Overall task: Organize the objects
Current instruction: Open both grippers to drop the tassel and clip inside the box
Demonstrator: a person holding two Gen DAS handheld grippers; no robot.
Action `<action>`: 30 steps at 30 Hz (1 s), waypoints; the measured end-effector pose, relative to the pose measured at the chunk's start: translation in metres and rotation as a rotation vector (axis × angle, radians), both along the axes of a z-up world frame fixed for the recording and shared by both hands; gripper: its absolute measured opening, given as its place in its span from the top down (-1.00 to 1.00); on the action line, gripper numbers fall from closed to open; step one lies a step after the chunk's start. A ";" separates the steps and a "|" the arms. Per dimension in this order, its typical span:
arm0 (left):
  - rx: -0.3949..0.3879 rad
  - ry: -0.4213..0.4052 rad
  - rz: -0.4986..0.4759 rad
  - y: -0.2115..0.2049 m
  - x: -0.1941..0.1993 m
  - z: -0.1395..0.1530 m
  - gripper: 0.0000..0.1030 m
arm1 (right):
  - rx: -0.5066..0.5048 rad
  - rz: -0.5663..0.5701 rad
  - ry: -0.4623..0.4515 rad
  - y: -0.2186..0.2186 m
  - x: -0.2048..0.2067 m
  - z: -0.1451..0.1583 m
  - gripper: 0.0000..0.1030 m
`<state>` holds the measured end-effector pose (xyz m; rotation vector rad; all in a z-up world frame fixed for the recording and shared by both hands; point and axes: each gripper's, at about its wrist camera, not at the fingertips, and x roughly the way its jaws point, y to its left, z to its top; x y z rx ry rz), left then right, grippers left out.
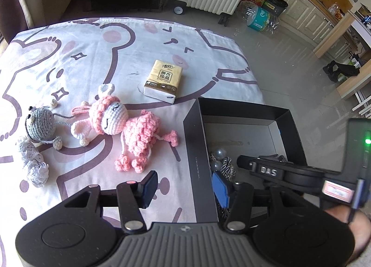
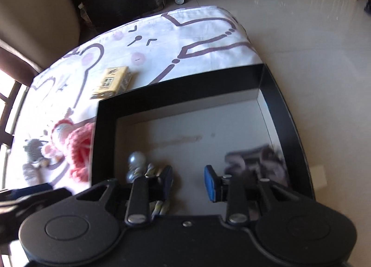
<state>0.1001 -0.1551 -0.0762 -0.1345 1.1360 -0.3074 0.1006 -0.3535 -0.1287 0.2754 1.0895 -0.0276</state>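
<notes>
**Q:** Crocheted toys first, where do they lie?

**R:** The pink crocheted doll (image 1: 126, 131) lies flat on the printed cloth (image 1: 97, 58), just left of the black box (image 1: 197, 151). The grey crocheted toy (image 1: 39, 126) is further left, nearly touching the doll's arm. A tissue pack (image 1: 163, 81) sits beyond them, apart from both and near the box's far left corner.

**Q:** And the box itself?

**R:** It stands at the right edge of the cloth-covered surface, its right wall level with where the cloth drops to the tiled floor (image 1: 289, 62). Inside, at the near left corner, a striped cord with silver beads (image 2: 136, 162) lies against the wall. A dark blurred item (image 2: 255, 162) lies against the right wall. The middle and far half of the box floor are bare.

**Q:** Room to move?

**R:** Open cloth lies between the doll and the near edge, and between the tissue pack and the far edge.

**Q:** The grippers?

**R:** The left gripper (image 1: 185, 185) has its fingers wide apart, straddling the box's left wall, one pad over the cloth and the blue pad inside; it holds nothing. The right gripper (image 2: 189, 182) hangs over the box interior, fingers parted and empty, its left pad close above the beaded cord. Whether it touches the cord I cannot tell.
</notes>
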 end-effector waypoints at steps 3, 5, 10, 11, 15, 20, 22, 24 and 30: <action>0.005 0.001 0.005 0.001 0.001 -0.001 -0.03 | -0.034 0.018 0.020 0.005 0.010 -0.011 0.38; 0.009 0.001 0.003 0.002 0.001 -0.001 -0.03 | -0.034 0.065 0.045 0.013 0.013 -0.014 0.41; 0.019 -0.003 -0.007 0.000 0.000 0.000 -0.03 | -0.028 0.148 0.050 0.027 0.006 -0.012 0.48; 0.022 -0.007 -0.012 -0.001 0.000 0.000 -0.03 | -0.026 0.146 0.050 0.027 0.006 -0.012 0.48; 0.031 -0.023 -0.024 -0.003 -0.001 0.003 -0.03 | -0.008 0.108 0.040 0.019 0.000 -0.004 0.46; 0.041 -0.031 -0.038 -0.006 -0.003 0.006 -0.03 | -0.039 0.091 -0.009 0.005 -0.020 0.021 0.46; 0.050 -0.039 -0.048 -0.008 -0.004 0.007 -0.03 | -0.056 0.081 -0.031 -0.002 -0.030 0.033 0.46; 0.064 -0.051 -0.063 -0.011 -0.006 0.010 -0.03 | -0.063 0.066 -0.049 -0.008 -0.039 0.043 0.46; 0.095 -0.079 -0.105 -0.016 -0.012 0.016 -0.03 | -0.102 0.029 -0.093 -0.019 -0.062 0.065 0.43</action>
